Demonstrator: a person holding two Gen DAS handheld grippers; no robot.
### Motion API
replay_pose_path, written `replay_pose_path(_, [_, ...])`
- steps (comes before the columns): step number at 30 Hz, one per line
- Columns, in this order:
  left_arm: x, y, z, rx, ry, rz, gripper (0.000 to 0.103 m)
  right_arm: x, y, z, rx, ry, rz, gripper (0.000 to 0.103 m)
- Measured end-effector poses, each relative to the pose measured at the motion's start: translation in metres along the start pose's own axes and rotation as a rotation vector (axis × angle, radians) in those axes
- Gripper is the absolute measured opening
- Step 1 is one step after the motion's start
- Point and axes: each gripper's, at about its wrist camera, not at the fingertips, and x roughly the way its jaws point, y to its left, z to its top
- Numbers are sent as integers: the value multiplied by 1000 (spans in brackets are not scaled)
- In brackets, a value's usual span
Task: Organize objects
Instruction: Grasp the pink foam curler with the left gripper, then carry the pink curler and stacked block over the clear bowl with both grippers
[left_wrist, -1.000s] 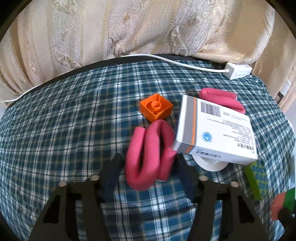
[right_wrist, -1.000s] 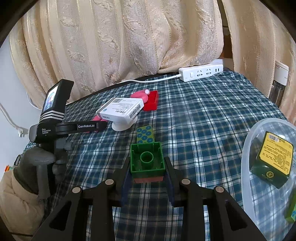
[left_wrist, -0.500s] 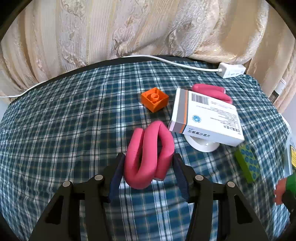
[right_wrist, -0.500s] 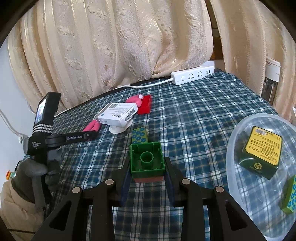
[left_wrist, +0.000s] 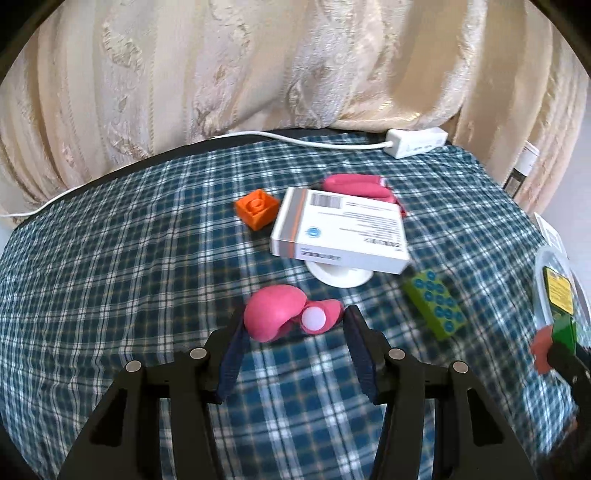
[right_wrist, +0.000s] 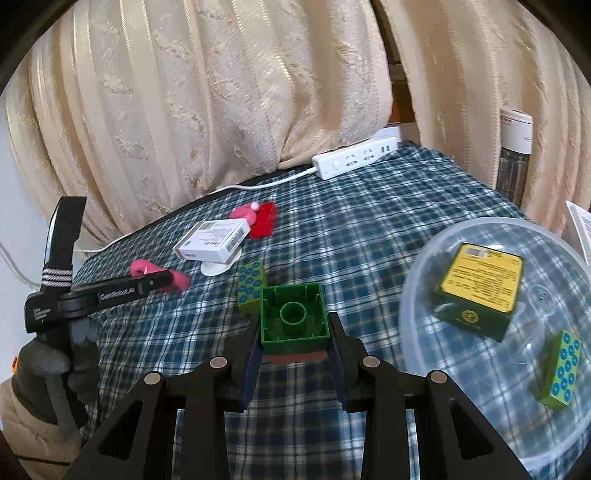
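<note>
My left gripper (left_wrist: 293, 325) is closed on a bent pink foam roller (left_wrist: 284, 312), its two pads pressing the folded foam from either side, with the roller's white end cap facing the camera; the load is held above the plaid-covered surface (left_wrist: 129, 258). Beyond it, a white medicine box (left_wrist: 340, 230) rests tilted on a round white object (left_wrist: 341, 275), with an orange building block (left_wrist: 257, 208) just to its left and a second pink roller (left_wrist: 356, 186) behind the box. A lime-green studded block (left_wrist: 434, 302) lies on the cloth to the right of the white object. My right gripper (right_wrist: 294, 343) is clamped on a green building block (right_wrist: 294, 321), hollow underside facing the camera, with a reddish-brown piece (right_wrist: 297, 357) attached beneath it. In the right wrist view, a clear plastic bowl (right_wrist: 461, 406) sits just right of the gripper and contains a green-and-yellow carton (right_wrist: 480, 291) and another lime-green studded block (right_wrist: 557, 369). A red flat brick (right_wrist: 264, 219) lies near the far pink roller. A white power strip (right_wrist: 356, 157) sits at the far edge of the surface, in front of the cream curtain (right_wrist: 221, 92). I cannot tell whether the green block is above the bowl rim or short of it.
</note>
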Motion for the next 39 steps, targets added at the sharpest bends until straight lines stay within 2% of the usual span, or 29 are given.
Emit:
replay_pose_path(14, [-15,-22,-8,55,-15,-27,53,-31,-37,2,63,-73,-81,35])
replay_pose_path(24, [-28,-58,-9,126,-36,-79,52,-52,-75,-1,126,-101,-165,35])
replay_pose_path(30, [-38,-86,-8,176,-43,-132,52,-61,-95,-4,162,-114,-198,35])
replay_pose_path(39, [-54,-141,-5,269,-46,-253,52,-72,-117,-9,198,-131,-224,35])
